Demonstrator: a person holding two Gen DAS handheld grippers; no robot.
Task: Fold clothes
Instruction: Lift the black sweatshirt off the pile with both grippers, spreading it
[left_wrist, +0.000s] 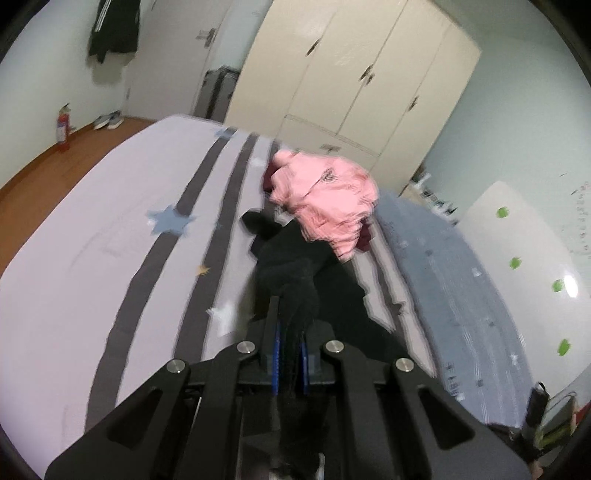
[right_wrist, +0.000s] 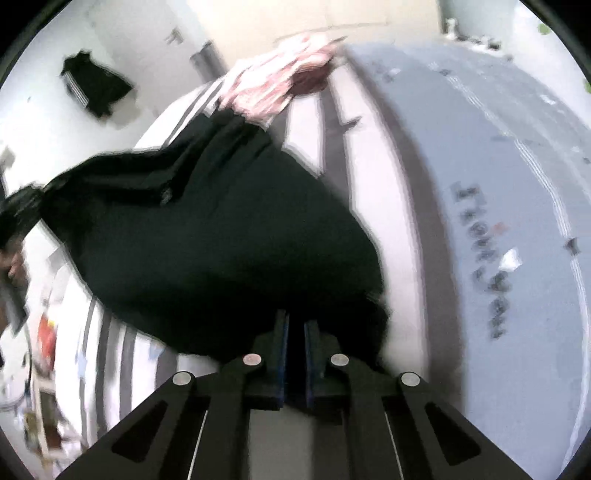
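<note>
I am lifting the black garment (right_wrist: 221, 229) off the bed (left_wrist: 92, 229) to spread it for folding. My left tool (left_wrist: 291, 332) and right tool (right_wrist: 294, 332) are each clamped tight on its cloth. Next I should pull it taut between them. The left view alone shows the pink clothes (left_wrist: 325, 195) clearly; the right view shows the black span.

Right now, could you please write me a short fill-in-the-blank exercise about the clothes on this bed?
1. Both grippers are shut on a garment whose colour is ____.
2. The pile beyond it on the bed is mostly ____.
3. The big star printed on the bedsheet is ____.
4. The jacket hanging on the wall has ____ stripes.

Missing words: black; pink; blue; white
</note>
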